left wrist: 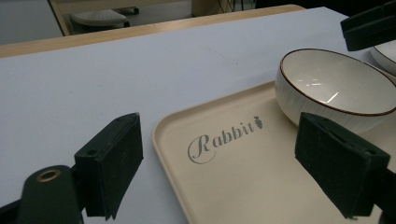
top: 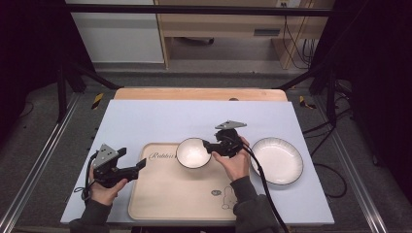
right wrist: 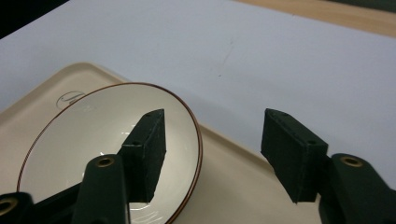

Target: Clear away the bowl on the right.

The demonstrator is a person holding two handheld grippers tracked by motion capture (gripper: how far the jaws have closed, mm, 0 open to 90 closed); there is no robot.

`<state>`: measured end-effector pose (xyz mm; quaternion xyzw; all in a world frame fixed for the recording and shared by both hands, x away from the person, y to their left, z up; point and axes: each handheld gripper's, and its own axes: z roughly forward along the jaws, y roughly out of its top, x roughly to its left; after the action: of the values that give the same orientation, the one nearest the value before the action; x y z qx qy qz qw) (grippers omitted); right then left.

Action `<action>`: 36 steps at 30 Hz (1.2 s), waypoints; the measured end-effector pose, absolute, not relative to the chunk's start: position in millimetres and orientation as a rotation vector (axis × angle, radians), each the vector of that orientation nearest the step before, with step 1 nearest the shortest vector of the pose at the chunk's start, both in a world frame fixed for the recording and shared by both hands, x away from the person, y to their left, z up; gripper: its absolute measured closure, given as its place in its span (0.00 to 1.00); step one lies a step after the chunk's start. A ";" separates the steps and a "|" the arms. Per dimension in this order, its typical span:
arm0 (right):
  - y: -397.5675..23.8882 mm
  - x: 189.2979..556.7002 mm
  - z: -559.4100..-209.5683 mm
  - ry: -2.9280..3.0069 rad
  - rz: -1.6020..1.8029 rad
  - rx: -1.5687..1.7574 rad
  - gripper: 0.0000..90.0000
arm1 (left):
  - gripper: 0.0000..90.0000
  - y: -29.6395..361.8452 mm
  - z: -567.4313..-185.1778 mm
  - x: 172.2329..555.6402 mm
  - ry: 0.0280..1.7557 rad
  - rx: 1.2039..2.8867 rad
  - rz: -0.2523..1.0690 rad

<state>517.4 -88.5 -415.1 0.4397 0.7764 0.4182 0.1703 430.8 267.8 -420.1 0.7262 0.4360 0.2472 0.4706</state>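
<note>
Pale blue bench, beige tray and white bowl: a release at the tray's far edge.

Bowl rim is straddled, unpressed, by the right tongs; a straight lift is advised. Left tongs are held apart over the tray's corner.

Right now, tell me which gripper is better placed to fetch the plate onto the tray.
Right. The right gripper is open at the bowl, beside the plate; the left gripper sits at the tray far edge.
</note>
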 end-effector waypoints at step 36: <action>-173.3 448.8 -404.5 1.993 1.275 1.134 0.13 | 0.13 269.3 -420.6 432.5 1.082 1.784 0.606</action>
<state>448.8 -173.3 -404.5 0.4177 0.7344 0.4696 0.2563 432.5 269.3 -420.6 0.7265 0.4406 0.2467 0.4660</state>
